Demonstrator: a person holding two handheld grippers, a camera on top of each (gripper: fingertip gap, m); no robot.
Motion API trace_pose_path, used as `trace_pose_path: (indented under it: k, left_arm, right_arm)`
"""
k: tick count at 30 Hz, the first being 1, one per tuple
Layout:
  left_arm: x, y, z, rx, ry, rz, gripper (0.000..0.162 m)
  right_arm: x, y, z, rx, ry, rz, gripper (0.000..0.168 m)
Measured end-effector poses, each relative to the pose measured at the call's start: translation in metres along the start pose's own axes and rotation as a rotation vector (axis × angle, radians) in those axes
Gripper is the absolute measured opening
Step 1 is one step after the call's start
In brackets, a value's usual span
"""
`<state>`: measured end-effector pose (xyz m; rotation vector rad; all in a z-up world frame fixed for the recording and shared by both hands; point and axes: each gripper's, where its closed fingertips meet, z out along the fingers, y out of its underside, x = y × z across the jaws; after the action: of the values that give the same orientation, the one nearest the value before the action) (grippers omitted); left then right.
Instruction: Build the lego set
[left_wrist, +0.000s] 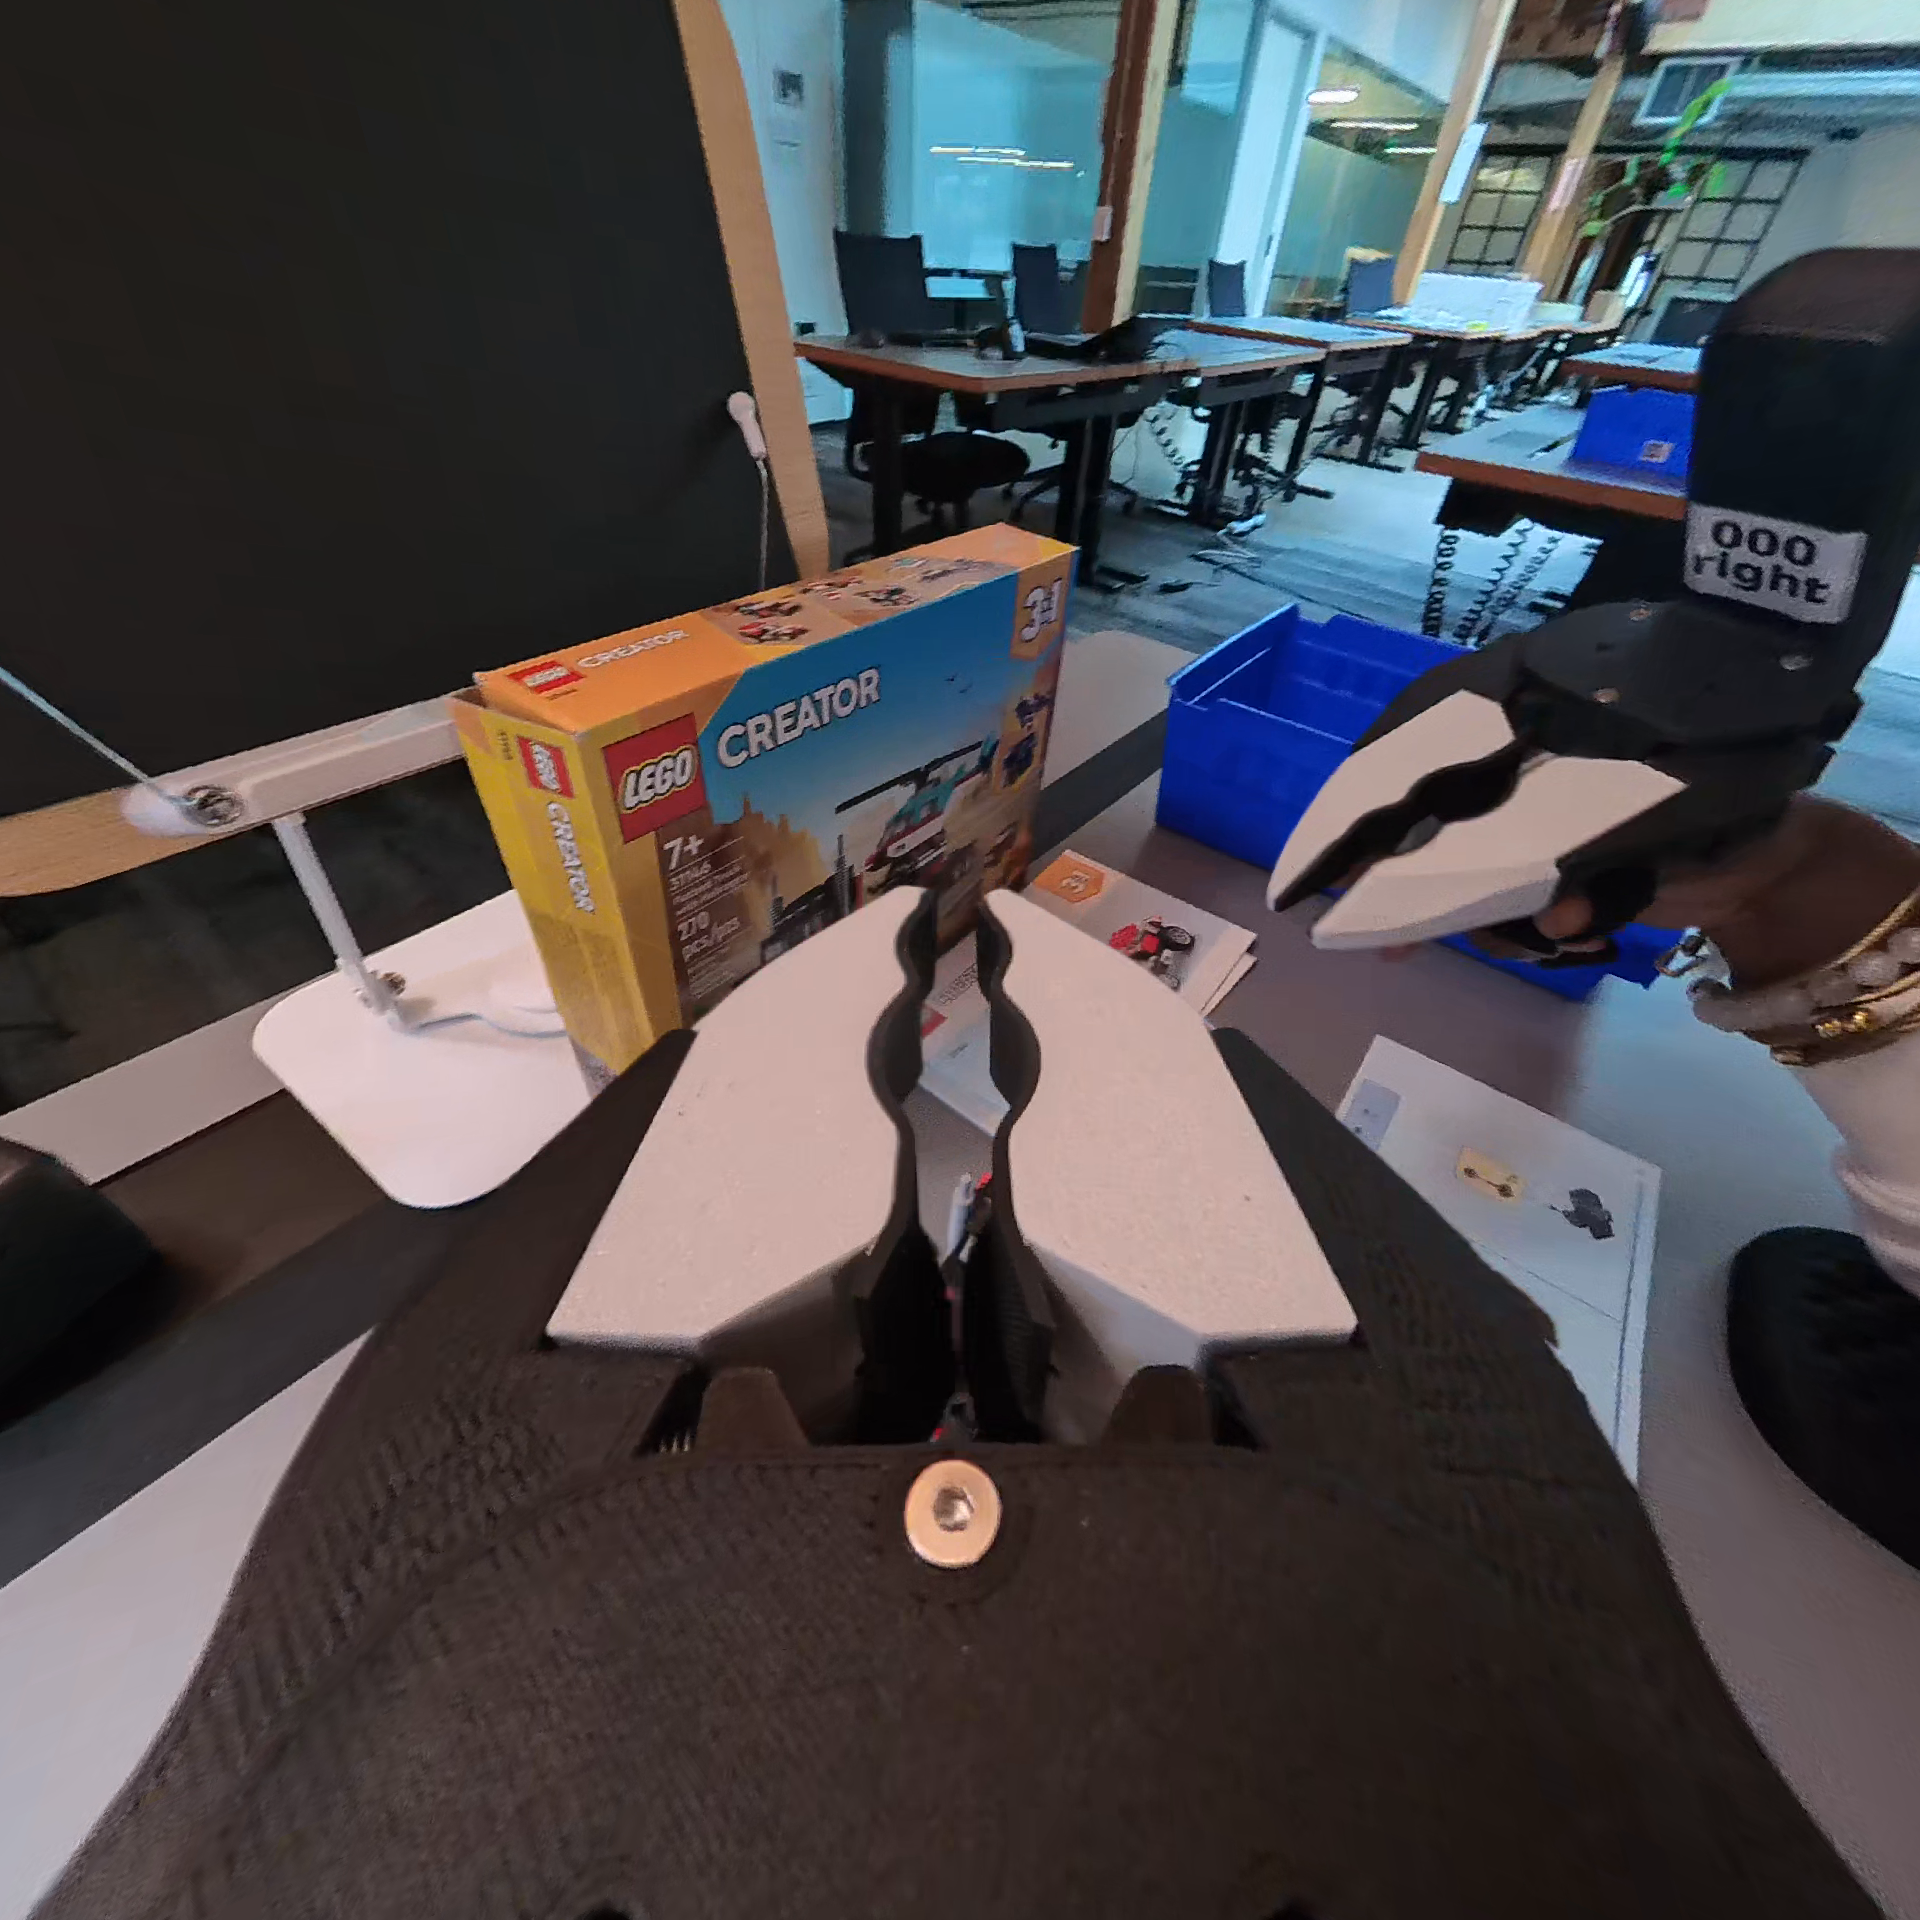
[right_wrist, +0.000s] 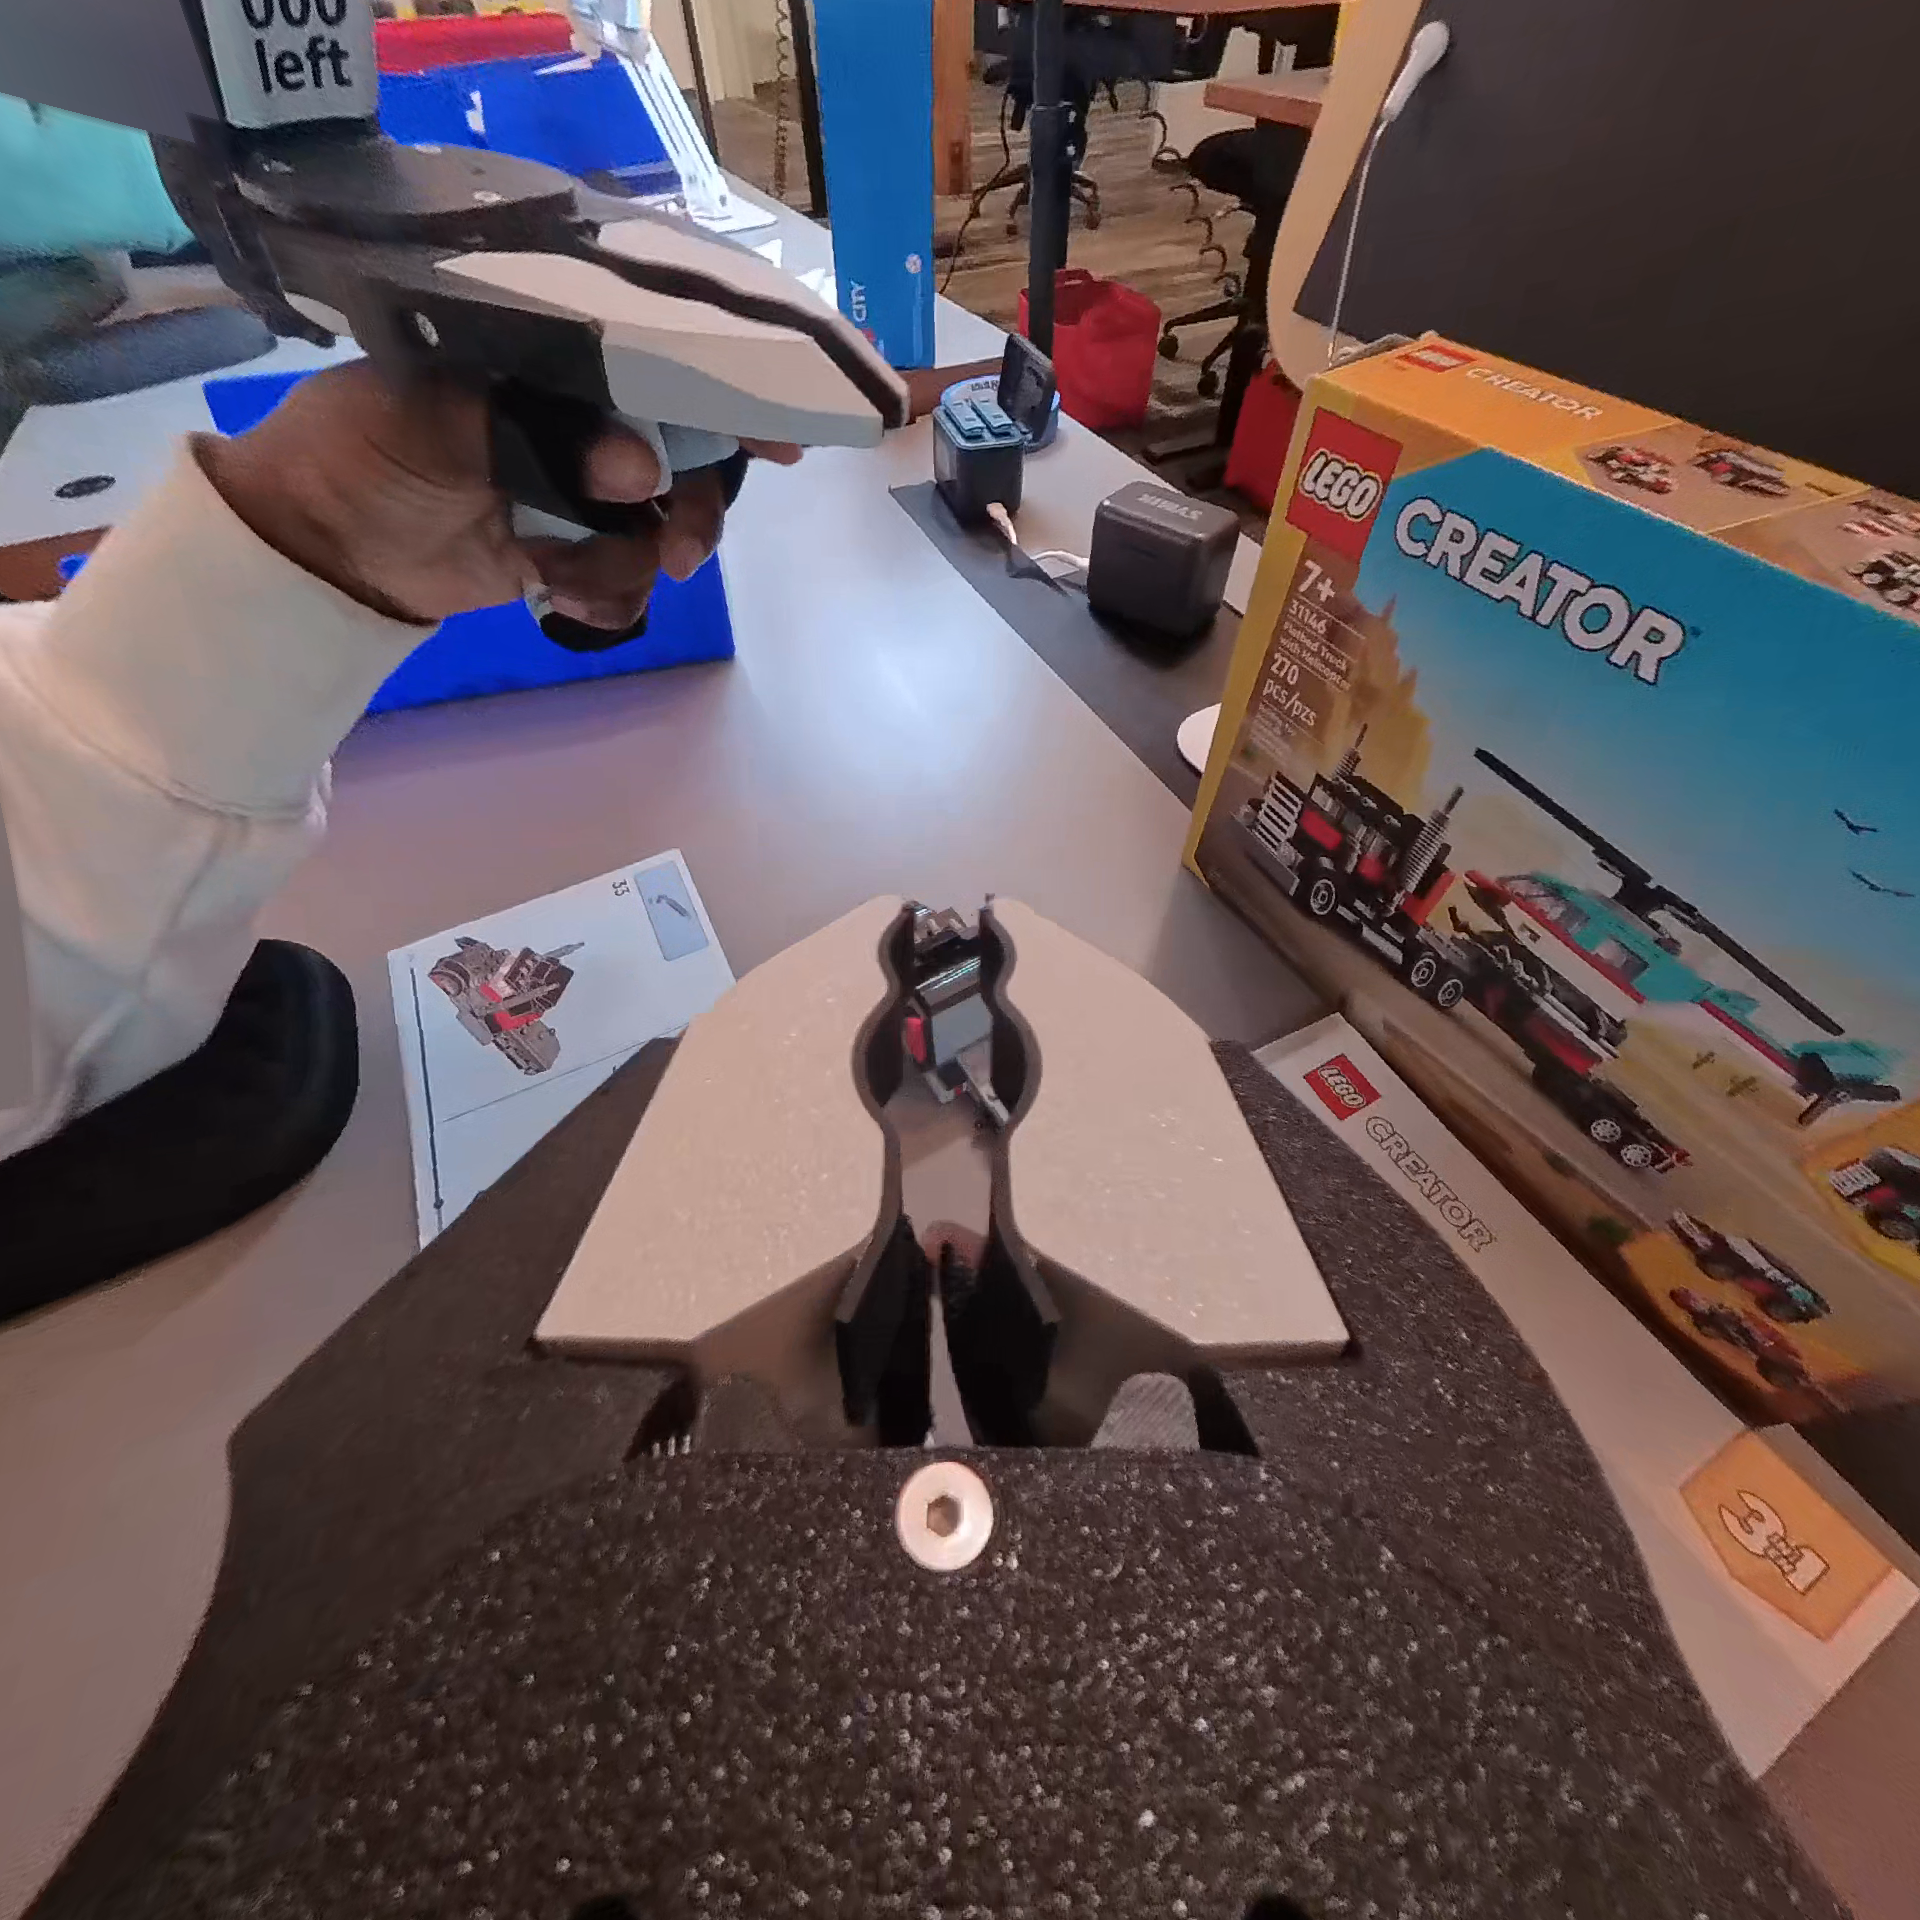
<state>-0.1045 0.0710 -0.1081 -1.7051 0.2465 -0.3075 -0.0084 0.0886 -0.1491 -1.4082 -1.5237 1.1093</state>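
A small black, grey and red lego build (right_wrist: 948, 1023) lies on the grey table (right_wrist: 883, 727). I see it through the slit between my right gripper's fingers, below them. My right gripper (right_wrist: 951, 904) hovers over it with the jaws almost together, and nothing is pinched between the pads. It also shows in the left wrist view (left_wrist: 1304, 914), in the air by the blue bin. My left gripper (left_wrist: 956, 904) is held above the table, its jaws a narrow slit apart with nothing between the tips. It also shows in the right wrist view (right_wrist: 894, 410), raised at the upper left.
The lego box (left_wrist: 790, 769) stands upright at the back, with instruction booklets (left_wrist: 1143, 935) in front of it. A loose instruction page (right_wrist: 551, 1008) lies to the left of the build. A blue bin (left_wrist: 1278, 748), a white lamp base (left_wrist: 416, 1091) and grey chargers (right_wrist: 1158, 566) also stand on the table. There is about 11 cm between the tips of the two grippers.
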Motion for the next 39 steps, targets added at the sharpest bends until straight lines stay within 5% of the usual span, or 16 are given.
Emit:
trace_pose_path:
  k: [8,15,20,25,31,34,39]
  left_arm:
    - [-0.030,0.016,-0.046,-0.254,-0.182,0.019,0.025]
    - [-0.073,0.057,-0.181,-0.723,-0.668,-0.058,0.043]
    - [-0.086,0.075,-0.239,-0.823,-0.844,-0.130,0.055]
    - [-0.088,0.135,-0.257,-1.057,-0.767,-0.335,0.054]
    - [-0.104,0.148,-0.271,-1.057,-0.841,-0.392,0.048]
    - [-0.095,0.167,-0.253,-1.067,-0.699,-0.494,0.025]
    - [-0.072,0.179,-0.239,-1.230,-0.579,-0.522,0.010]
  right_arm:
    - [-0.009,0.025,0.010,-0.150,-0.068,0.043,0.035]
    - [-0.015,0.026,0.017,-0.159,-0.090,0.035,0.034]
    - [-0.019,0.016,0.015,-0.122,-0.085,-0.002,0.033]
    - [-0.023,0.015,0.017,-0.126,-0.087,-0.007,0.032]
    - [-0.030,0.017,0.023,-0.138,-0.110,-0.037,0.032]
    - [-0.025,0.014,0.023,-0.121,-0.086,-0.016,0.032]
    - [-0.023,0.012,0.019,-0.113,-0.071,-0.026,0.030]
